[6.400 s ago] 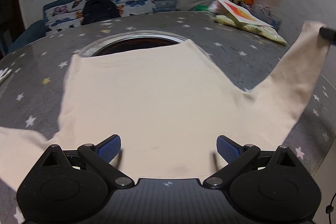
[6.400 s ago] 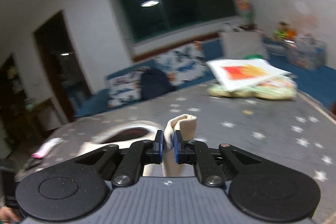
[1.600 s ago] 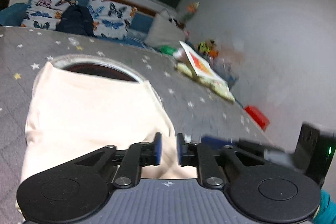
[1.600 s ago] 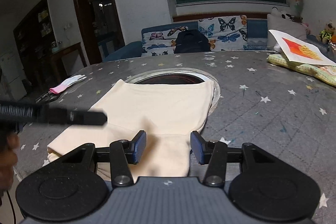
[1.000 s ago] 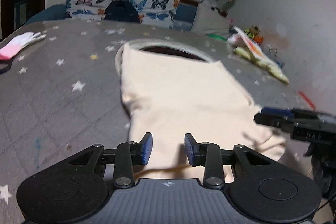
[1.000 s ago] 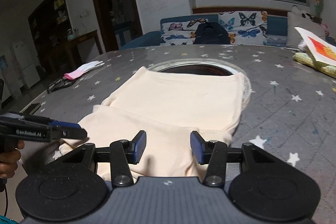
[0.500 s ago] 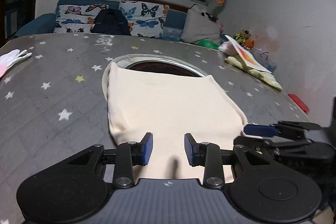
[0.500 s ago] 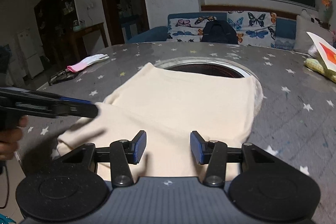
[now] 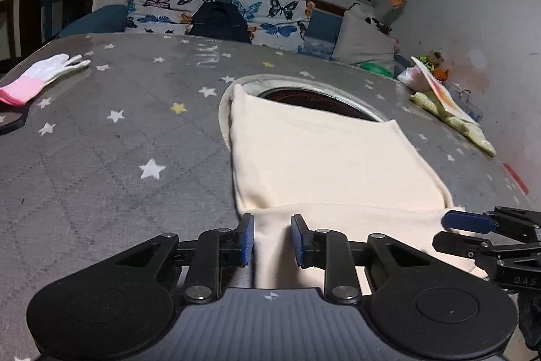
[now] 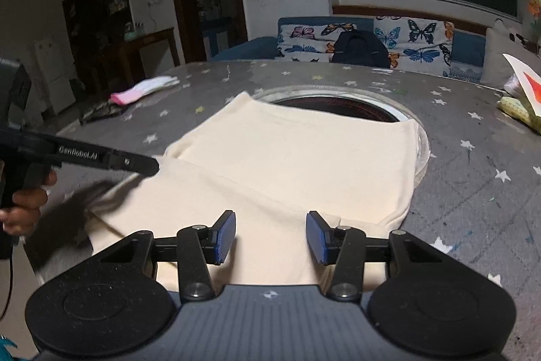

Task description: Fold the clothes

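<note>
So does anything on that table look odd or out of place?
Yes: the cream garment lies partly over a round hole in the table, its far edge spanning the opening. A stray pink-cuffed glove lies far left.

A grey star-patterned table (image 9: 101, 158) has a round recessed opening (image 9: 314, 97) near its middle. A pink-and-white glove (image 9: 40, 76) lies at its far left. At the far right, a booklet (image 9: 439, 87) rests on a yellow-green cloth (image 9: 453, 120). Beyond the table, a dark backpack (image 10: 360, 49) sits on a butterfly-print sofa (image 10: 416, 44).
</note>
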